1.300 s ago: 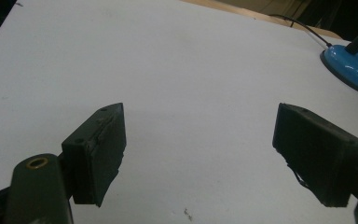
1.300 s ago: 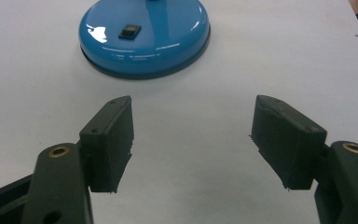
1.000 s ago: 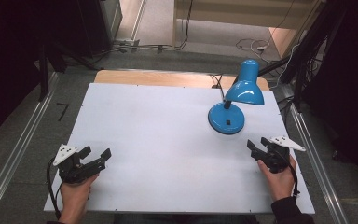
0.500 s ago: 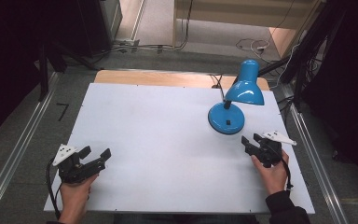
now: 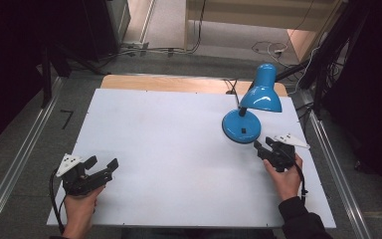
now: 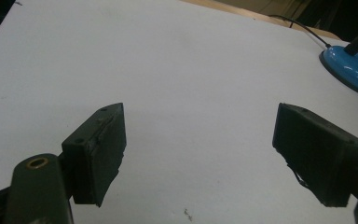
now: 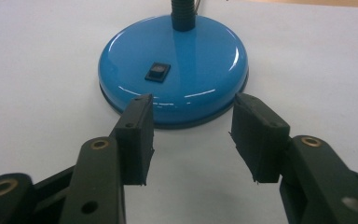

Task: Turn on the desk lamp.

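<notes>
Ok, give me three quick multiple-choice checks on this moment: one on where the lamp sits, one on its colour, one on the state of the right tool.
1. Where does the lamp stand on the white table?
A. far right part
B. near left corner
C. dead centre

2. What colour is the lamp base?
A. red
B. blue
C. green

3. How is the right tool?
A. clamped on the lamp's neck
B. lying on the floor
C. jaws apart, just short of the base, nothing between them

Answers:
1 A: in the high view the lamp is at the table's far right, ahead of the right tool.
2 B: base and shade are glossy blue.
3 C: the right gripper view shows a gap between the jaws and bare table under them; they have just been closing.
</notes>
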`<act>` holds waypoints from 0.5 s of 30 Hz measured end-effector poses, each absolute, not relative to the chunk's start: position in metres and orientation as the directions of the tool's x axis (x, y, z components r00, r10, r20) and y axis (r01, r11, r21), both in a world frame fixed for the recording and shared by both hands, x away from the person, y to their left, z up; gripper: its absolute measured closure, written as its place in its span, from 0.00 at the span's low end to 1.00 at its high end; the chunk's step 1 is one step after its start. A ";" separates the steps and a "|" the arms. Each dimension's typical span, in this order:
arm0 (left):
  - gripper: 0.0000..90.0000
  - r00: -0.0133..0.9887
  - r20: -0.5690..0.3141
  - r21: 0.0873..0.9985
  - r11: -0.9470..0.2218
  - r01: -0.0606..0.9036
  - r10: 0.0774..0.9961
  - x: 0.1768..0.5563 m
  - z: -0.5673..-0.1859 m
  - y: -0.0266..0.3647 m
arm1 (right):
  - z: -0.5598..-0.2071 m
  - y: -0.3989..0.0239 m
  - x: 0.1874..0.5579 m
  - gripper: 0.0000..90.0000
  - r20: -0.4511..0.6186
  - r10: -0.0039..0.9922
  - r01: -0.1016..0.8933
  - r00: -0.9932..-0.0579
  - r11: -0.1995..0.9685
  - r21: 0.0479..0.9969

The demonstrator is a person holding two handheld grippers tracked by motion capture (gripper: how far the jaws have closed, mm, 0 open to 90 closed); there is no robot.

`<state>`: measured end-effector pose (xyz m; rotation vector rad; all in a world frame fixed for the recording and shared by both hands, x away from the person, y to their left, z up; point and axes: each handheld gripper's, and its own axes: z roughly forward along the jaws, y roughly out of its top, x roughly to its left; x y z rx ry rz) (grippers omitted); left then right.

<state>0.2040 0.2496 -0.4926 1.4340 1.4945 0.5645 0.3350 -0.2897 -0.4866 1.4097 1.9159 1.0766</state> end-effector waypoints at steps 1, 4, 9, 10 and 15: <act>0.20 0.144 -0.313 0.843 0.204 0.498 0.939 0.204 -0.493 0.250 | -0.487 -0.290 0.335 0.54 0.043 0.947 0.529 -0.320 0.140 0.837; 0.20 0.143 -0.313 0.843 0.205 0.498 0.939 0.204 -0.493 0.250 | -0.485 -0.288 0.337 0.62 0.045 0.945 0.519 -0.323 0.137 0.844; 0.20 0.144 -0.311 0.842 0.202 0.501 0.939 0.205 -0.493 0.249 | -0.483 -0.285 0.343 0.80 0.052 0.942 0.521 -0.333 0.137 0.842; 0.20 0.145 -0.310 0.842 0.201 0.501 0.940 0.205 -0.493 0.249 | -0.484 -0.284 0.345 0.84 0.056 0.941 0.529 -0.335 0.139 0.837; 0.20 0.141 -0.312 0.841 0.204 0.501 0.939 0.204 -0.493 0.250 | -0.487 -0.277 0.356 0.94 0.053 0.940 0.541 -0.337 0.147 0.828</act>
